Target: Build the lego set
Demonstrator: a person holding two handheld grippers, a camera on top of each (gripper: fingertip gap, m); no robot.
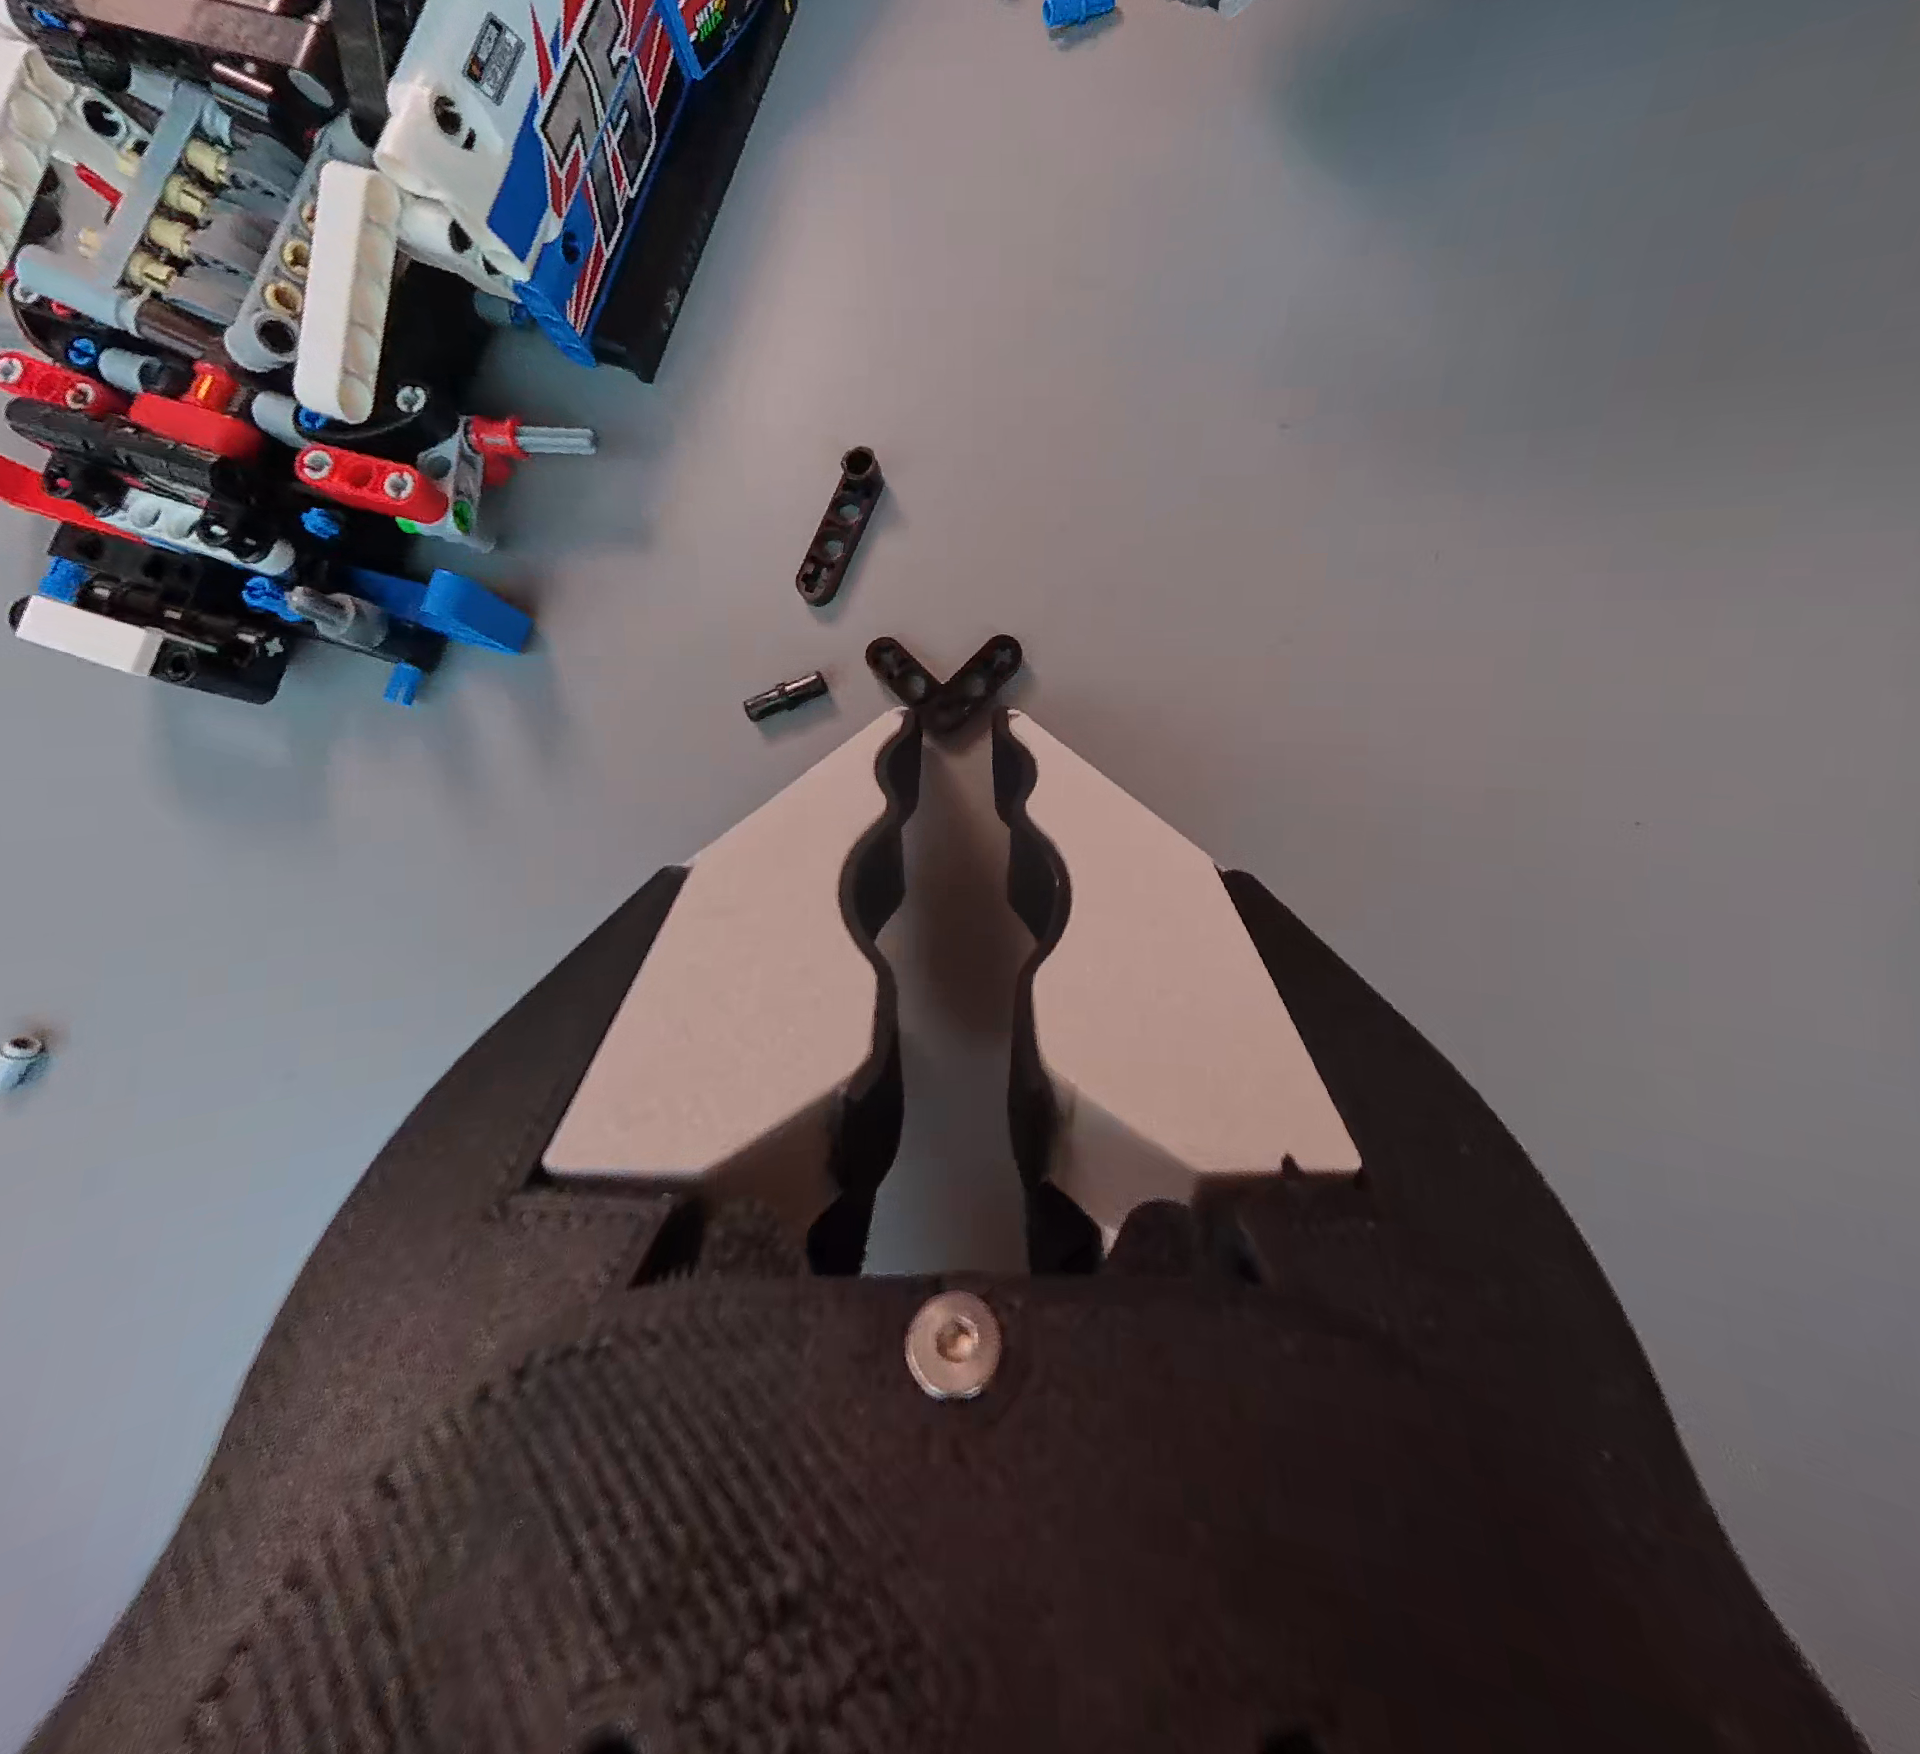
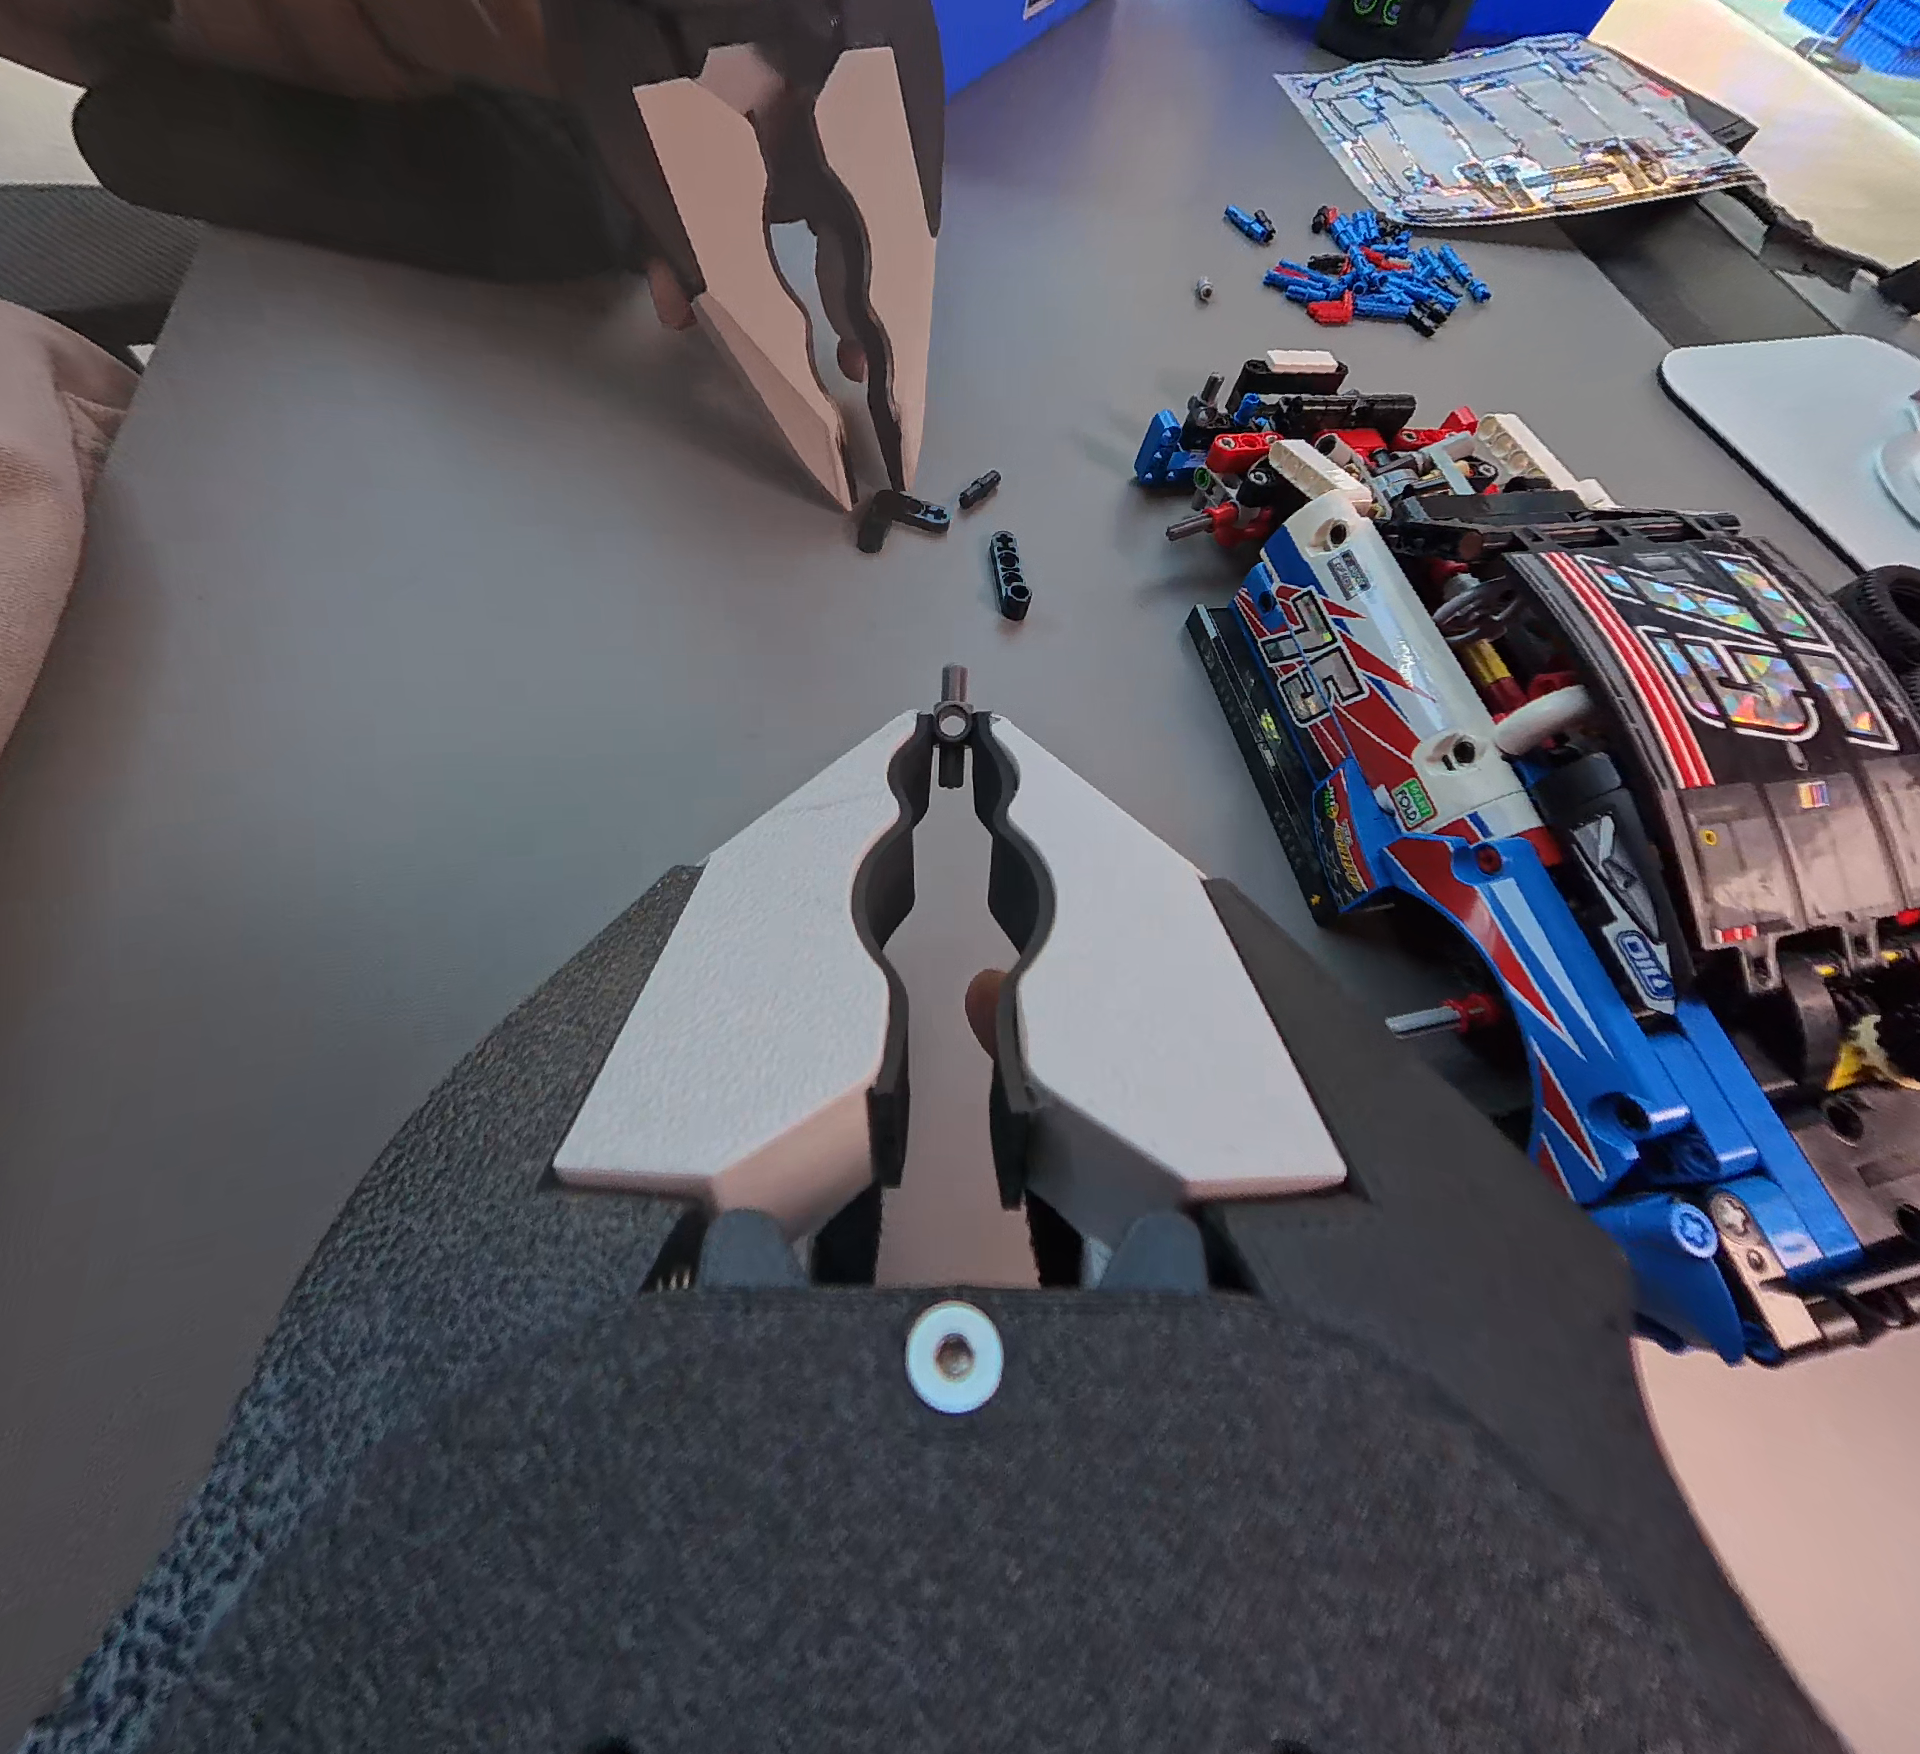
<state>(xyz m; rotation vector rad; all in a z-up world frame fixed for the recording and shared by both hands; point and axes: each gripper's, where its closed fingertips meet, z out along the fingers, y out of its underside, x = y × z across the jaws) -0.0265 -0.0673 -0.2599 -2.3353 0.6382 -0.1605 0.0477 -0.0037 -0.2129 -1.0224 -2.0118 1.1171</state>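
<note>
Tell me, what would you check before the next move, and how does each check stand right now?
1. Left gripper has the black V-shaped piece at its tips: ok; a firm grip, cannot tell.
2. Right gripper is shut on a small black pin piece: ok.
3. Straight black beam and short black pin lie loose on the table, apart from the tips: ok.
4. Race car model is off to the side, untouched: ok.
5. Where the held pieces go: cannot tell.

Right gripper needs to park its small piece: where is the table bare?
Bare grey table lies between the right gripper and left gripper. It is crowded by the car model and the blue pin pile.
</note>
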